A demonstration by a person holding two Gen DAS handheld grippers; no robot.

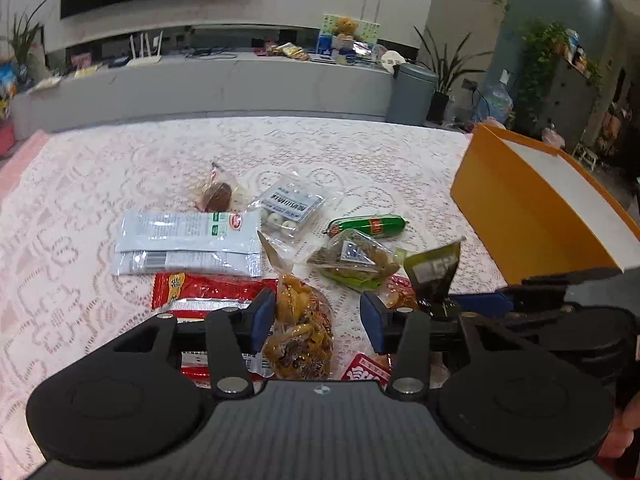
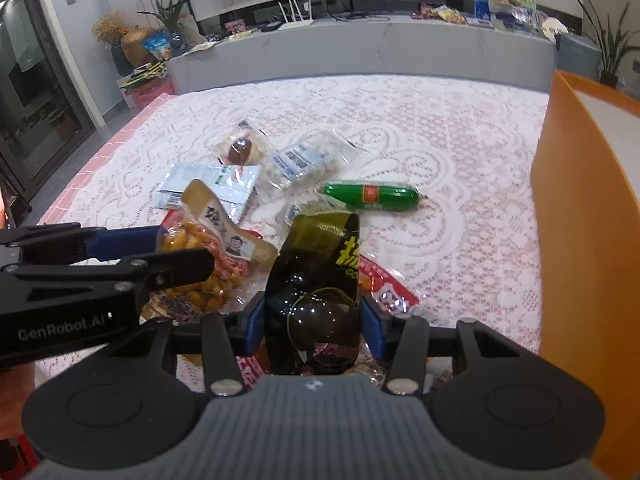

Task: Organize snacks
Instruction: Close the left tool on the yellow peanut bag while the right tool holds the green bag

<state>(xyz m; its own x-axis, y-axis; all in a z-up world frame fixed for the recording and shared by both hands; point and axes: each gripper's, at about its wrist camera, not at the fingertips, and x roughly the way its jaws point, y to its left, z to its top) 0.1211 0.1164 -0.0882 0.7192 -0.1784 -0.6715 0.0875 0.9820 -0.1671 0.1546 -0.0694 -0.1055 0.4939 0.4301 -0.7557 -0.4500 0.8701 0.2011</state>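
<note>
Snacks lie in a heap on a lace-covered table (image 1: 120,160). My left gripper (image 1: 316,320) is open, its blue pads either side of a clear bag of yellow-brown snacks (image 1: 302,332), which also shows in the right wrist view (image 2: 204,264). My right gripper (image 2: 314,320) is shut on a dark green packet (image 2: 316,280), tilted upright; it shows in the left wrist view (image 1: 434,272). A green sausage (image 1: 368,225) (image 2: 370,196), a white flat pack (image 1: 188,244), a red pack (image 1: 200,292) and clear bags (image 1: 288,208) lie around.
An orange box (image 1: 520,216) (image 2: 580,220) with a white inside stands open at the right of the table. A grey bench with clutter and a bin (image 1: 410,94) lies beyond the table's far edge.
</note>
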